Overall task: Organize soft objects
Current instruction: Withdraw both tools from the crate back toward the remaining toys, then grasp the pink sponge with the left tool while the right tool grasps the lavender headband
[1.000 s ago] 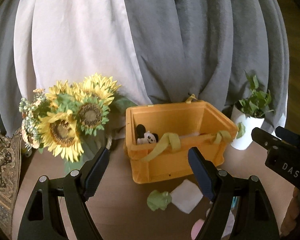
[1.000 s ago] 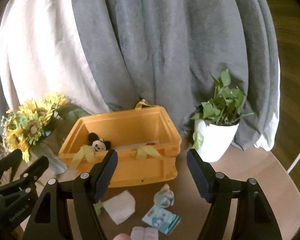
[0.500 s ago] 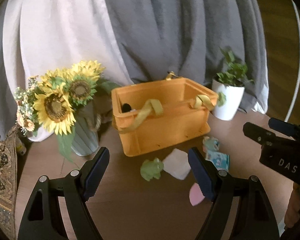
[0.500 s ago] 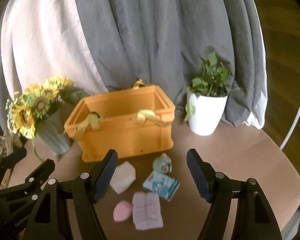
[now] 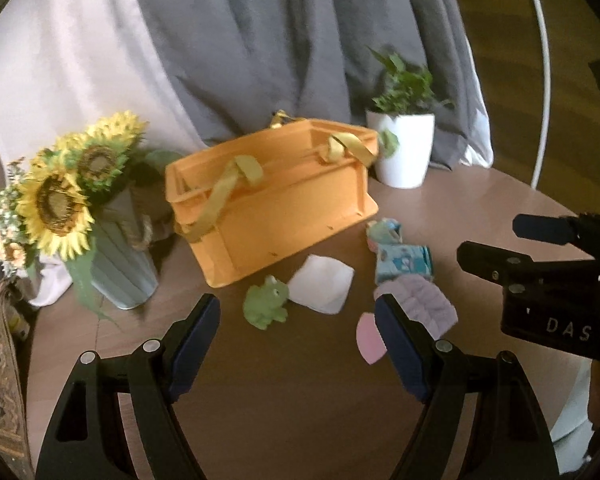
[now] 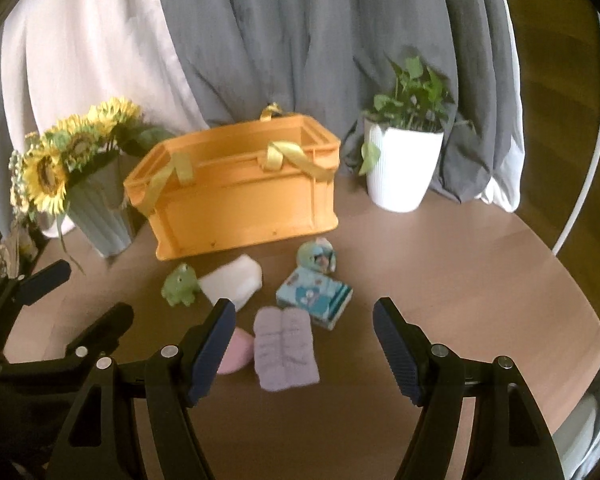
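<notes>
Left claw (image 5: 298,334): released, grasping nothing, above bench (image 5: 280,400).
Right claw (image 6: 304,338): released, grasping nothing.
Orange crate (image 6: 240,196): 12 o'clock.
Green frog (image 6: 179,284): 10 o'clock of lilac cloth (image 6: 286,348).

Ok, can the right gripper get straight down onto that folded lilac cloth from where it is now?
Probably yes. The right gripper is open and empty, and the lilac cloth lies flat between its fingers with nothing on top; only the pink piece sits close on its left.

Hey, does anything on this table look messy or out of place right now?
Yes. Soft things lie scattered on the table in front of the orange crate rather than inside it: a green frog, white cloth and purple cloth.
</notes>
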Demonstrator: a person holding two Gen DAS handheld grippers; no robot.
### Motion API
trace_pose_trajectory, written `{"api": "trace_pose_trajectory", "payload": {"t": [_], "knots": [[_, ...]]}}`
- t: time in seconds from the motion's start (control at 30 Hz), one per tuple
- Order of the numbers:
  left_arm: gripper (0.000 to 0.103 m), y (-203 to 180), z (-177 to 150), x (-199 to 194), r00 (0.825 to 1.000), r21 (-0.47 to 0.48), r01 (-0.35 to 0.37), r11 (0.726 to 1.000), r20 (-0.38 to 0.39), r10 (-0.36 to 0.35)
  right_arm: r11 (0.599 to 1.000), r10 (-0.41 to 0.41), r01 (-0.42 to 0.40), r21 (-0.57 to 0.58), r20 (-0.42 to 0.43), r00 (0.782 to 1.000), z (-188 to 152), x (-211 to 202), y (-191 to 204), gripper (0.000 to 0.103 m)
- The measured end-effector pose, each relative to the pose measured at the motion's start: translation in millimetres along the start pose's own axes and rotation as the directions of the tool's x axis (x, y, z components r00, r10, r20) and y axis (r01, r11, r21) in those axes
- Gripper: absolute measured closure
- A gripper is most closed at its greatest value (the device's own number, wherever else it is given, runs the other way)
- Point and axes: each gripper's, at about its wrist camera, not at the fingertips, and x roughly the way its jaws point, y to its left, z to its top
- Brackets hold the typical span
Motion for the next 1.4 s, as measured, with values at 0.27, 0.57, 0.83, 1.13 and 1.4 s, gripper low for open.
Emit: {"api": "trace_pose_trajectory", "payload": {"t": [0.27, 0.57, 0.83, 1.13, 1.4], "knots": [[0.027, -11.1, -17.6, 22.3, 0.998, 0.067, 0.055, 0.996, -0.043, -0.052, 1.0, 0.023, -0.022, 0.013, -0.087, 0.996, -16.6, 23.6, 0.0, 0.031], [0.032, -22.4, -32.5, 51.9, 0.987, 0.102, 0.134, 0.986, -0.105, -0.123, 0.998, 0.053, -0.055, -0.01, -0.183, 0.982, -28.5, 55.5, 3.3, 0.031], [0.038, -28.5, -38.3, 70.0, 0.975, 0.112, 0.189, 0.976, -0.139, -0.173, 0.995, 0.075, -0.09, -0.05, -0.246, 0.966, -35.6, 77.6, 8.6, 0.031], [0.041, -40.1, -37.8, 87.3, 0.96, 0.13, 0.235, 0.963, -0.186, -0.209, 0.995, 0.078, -0.093, -0.041, -0.283, 0.956, -40.9, 96.8, 1.0, 0.031], [0.056, -46.8, -36.0, 102.9, 0.946, 0.123, 0.262, 0.957, -0.229, -0.23, 0.992, 0.115, -0.123, -0.011, -0.284, 0.952, -40.9, 106.5, -2.7, 0.04]]}}
